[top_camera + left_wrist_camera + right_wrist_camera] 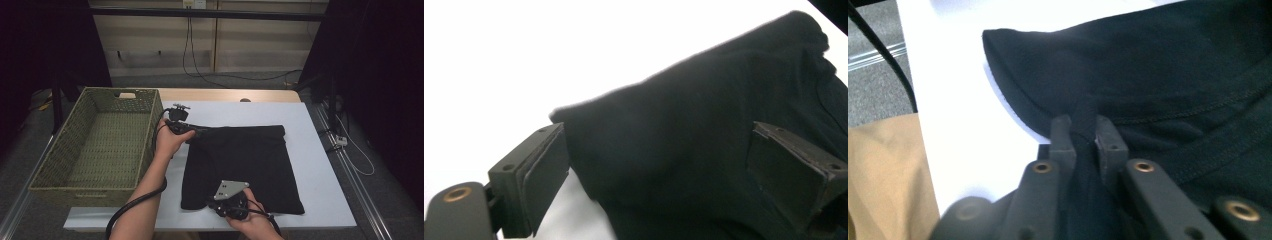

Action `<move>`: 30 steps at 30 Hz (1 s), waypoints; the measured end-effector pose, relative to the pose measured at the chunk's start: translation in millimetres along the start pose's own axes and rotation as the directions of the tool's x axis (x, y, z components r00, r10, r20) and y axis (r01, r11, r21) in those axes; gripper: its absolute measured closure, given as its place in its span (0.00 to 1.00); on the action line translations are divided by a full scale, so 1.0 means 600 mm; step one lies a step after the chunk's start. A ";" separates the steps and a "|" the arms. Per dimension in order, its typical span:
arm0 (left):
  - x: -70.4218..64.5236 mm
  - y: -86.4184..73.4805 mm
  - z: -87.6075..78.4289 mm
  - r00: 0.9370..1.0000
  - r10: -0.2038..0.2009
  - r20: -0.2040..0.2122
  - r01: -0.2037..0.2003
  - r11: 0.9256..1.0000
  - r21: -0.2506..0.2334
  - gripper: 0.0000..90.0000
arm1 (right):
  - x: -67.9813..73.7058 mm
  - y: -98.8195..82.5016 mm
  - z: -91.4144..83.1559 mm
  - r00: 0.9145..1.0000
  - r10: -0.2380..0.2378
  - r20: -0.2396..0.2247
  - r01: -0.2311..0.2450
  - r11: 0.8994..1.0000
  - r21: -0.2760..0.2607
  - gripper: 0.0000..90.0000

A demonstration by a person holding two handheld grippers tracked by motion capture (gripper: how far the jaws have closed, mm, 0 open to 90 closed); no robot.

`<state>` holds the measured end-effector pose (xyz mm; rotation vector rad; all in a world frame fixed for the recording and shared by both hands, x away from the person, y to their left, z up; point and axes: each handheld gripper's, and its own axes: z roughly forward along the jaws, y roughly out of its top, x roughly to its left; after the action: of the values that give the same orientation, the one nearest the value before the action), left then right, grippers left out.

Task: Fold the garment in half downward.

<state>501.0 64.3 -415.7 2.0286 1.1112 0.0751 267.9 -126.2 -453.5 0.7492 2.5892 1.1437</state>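
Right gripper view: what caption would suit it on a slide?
Right gripper pinching a fold of black garment on the white table.

High view above the table (320, 165) looking forward-down, both gripper views close, all sharing the black cloth (245, 165).

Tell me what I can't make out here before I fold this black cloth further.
- Black garment: its type; dark folds hide the shape in the high view.
- Left gripper: jaws straddle the cloth; the right edge cuts one off.
- Right gripper: pinches a fold; the layer count is hidden.
- Basket: its near inside is hidden by the wall.
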 end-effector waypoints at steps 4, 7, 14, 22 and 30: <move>0.016 0.003 0.008 1.000 -0.012 -0.025 0.012 1.000 0.006 0.11 | -0.001 -0.001 0.000 1.000 0.010 0.003 -0.010 1.000 -0.006 0.96; 0.026 0.004 0.016 0.999 -0.024 -0.033 0.024 1.000 0.001 0.11 | -0.003 -0.002 -0.002 0.999 0.037 -0.011 -0.037 0.999 -0.011 0.96; 0.036 0.005 0.033 0.999 -0.027 -0.036 0.026 0.999 -0.019 0.18 | -0.013 -0.002 -0.016 0.995 0.079 -0.062 -0.081 0.996 -0.038 0.96; 0.049 -0.005 0.050 0.999 -0.021 -0.048 0.022 1.000 0.016 0.33 | -0.011 -0.001 -0.023 0.994 0.087 -0.066 -0.090 0.994 -0.053 0.96; 0.059 -0.018 0.051 0.998 -0.006 -0.070 0.007 1.000 0.005 0.49 | -0.008 0.001 -0.022 0.994 0.085 -0.071 -0.089 0.994 -0.062 0.96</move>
<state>527.6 74.0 -454.4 2.0403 1.1621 0.1412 267.0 -136.5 -444.0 0.8298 2.5830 1.2937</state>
